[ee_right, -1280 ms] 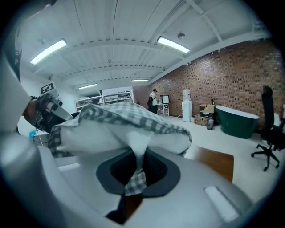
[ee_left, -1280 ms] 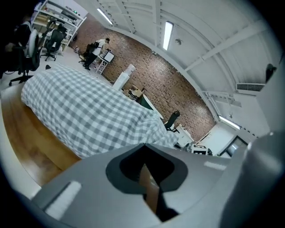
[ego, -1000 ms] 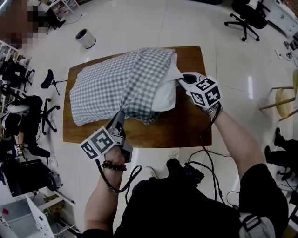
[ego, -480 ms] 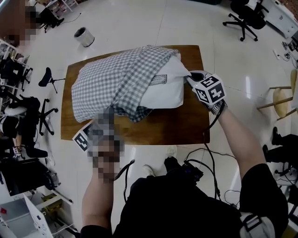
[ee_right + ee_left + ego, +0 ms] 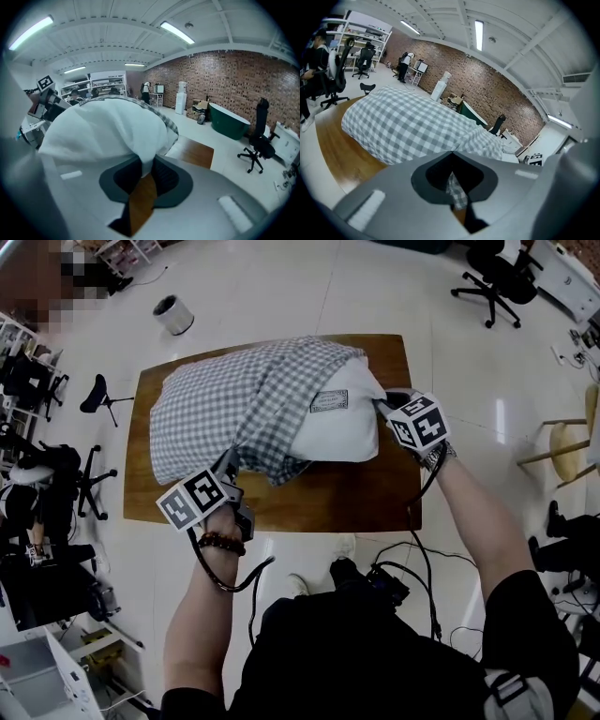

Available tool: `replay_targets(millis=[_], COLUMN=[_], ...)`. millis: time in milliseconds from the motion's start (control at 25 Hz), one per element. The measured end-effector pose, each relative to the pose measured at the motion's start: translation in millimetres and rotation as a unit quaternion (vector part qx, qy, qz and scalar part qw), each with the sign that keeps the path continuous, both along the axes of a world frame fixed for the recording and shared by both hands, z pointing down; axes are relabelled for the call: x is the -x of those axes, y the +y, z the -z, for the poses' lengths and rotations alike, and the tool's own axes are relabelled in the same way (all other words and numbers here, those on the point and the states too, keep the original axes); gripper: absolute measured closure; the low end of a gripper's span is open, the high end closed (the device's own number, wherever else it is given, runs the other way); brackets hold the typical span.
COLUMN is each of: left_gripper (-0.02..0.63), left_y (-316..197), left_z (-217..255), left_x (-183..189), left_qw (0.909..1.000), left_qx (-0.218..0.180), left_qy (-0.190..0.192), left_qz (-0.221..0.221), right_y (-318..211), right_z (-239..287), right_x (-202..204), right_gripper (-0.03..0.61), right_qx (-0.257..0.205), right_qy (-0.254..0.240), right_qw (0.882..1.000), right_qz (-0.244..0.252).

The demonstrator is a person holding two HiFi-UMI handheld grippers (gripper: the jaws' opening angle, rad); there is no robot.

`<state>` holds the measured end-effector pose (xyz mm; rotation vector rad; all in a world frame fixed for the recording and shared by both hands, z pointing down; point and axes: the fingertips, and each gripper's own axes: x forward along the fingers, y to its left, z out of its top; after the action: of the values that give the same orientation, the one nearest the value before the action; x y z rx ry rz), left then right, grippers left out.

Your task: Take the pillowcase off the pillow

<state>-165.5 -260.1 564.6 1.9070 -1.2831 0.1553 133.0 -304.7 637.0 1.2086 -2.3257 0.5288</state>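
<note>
White glossy floor (image 5: pixel 309 296), workshop room, brick wall (image 5: pixel 487 84) at the back in both gripper views. Wooden counter (image 5: pixel 347 498) sits mid-frame in the head view.

Far left on the floor is a black stool (image 5: pixel 98 395). A small white bin (image 5: pixel 173 315) stands beyond the counter's far left corner.

Left gripper (image 5: pixel 228 463) is at the counter's near left edge, jaws clenched on a bunched fold of the pillowcase (image 5: pixel 234 395). The left gripper view shows checked cloth pinched in the slot, with no gap between the jaws.

Pillowcase is grey-and-white check and covers the left and middle of the pillow (image 5: pixel 342 427). Its open edge is rucked up and drawn toward the left gripper.

Pillow lies across the counter with its white right end bare. A small label (image 5: pixel 329 401) shows just beside the pillowcase edge.

Right gripper (image 5: pixel 382 406) is at the pillow's right end, near the counter's right edge. Its jaws have just been opening a little. The white pillow corner is between them, pinched at the tips, and a thin gap with wood shows below it in the right gripper view. The corner is drawn to a point toward that gripper.

Black office chair (image 5: pixel 492 277) stands on the floor far right.
</note>
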Motion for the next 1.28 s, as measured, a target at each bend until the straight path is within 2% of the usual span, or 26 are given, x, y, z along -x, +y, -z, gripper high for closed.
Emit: replay_targets(millis=[120, 160, 200, 240, 440, 560, 760, 920, 1000, 1160, 1280], left_gripper=[0.604, 0.563, 0.493, 0.476, 0.476, 0.474, 0.460, 0.440, 0.428, 0.415, 0.410], left_y=[1.8, 3.6, 6.1, 8.8, 19.8, 20.5, 30.9, 32.8, 24.5, -2.6, -15.6], left_z=[4.1, 8.1, 13.5, 19.9, 50.2, 70.4, 96.0, 125.4, 144.5, 169.9, 166.2], left_x=[-3.3, -5.4, -9.2, -13.5, -28.1, -41.8, -55.7, -94.5, -118.6, -158.0, -175.2], left_qw=[0.9996, 0.9995, 0.9995, 0.9996, 0.9987, 0.9973, 0.9905, 0.9799, 0.9718, 0.9491, 0.9290], left_qx=[0.010, 0.010, 0.006, -0.002, -0.041, -0.055, -0.084, -0.096, -0.099, -0.117, -0.137], left_qy=[-0.027, -0.030, -0.028, -0.026, -0.031, -0.041, -0.073, -0.107, -0.128, -0.157, -0.175], left_qz=[0.005, 0.010, 0.013, 0.012, -0.005, -0.024, -0.080, -0.138, -0.171, -0.247, -0.296], right_y=[-0.8, 2.4, 7.7, 14.5, 47.4, 54.5, 73.2, 80.3, 77.4, 67.0, 69.0], right_z=[-3.7, -6.4, -10.4, -15.1, -19.8, 0.3, 29.9, 58.1, 74.3, 88.5, 71.9], right_x=[-0.2, -3.8, -9.2, -14.9, -32.0, -47.0, -41.8, -39.2, -40.9, -37.7, -33.9], right_gripper=[0.451, 0.437, 0.429, 0.422, 0.400, 0.400, 0.402, 0.400, 0.400, 0.399, 0.377], right_qx=[0.000, 0.002, 0.007, 0.013, 0.033, 0.025, 0.000, -0.009, -0.010, -0.006, 0.006], right_qy=[0.015, 0.019, 0.024, 0.029, 0.051, 0.053, 0.045, 0.019, 0.011, 0.003, 0.017], right_qw=[1.000, 1.000, 1.000, 0.999, 0.997, 0.998, 0.999, 1.000, 1.000, 1.000, 0.999], right_qz=[0.012, 0.016, 0.019, 0.023, 0.040, 0.033, 0.011, 0.014, 0.018, 0.023, 0.037])
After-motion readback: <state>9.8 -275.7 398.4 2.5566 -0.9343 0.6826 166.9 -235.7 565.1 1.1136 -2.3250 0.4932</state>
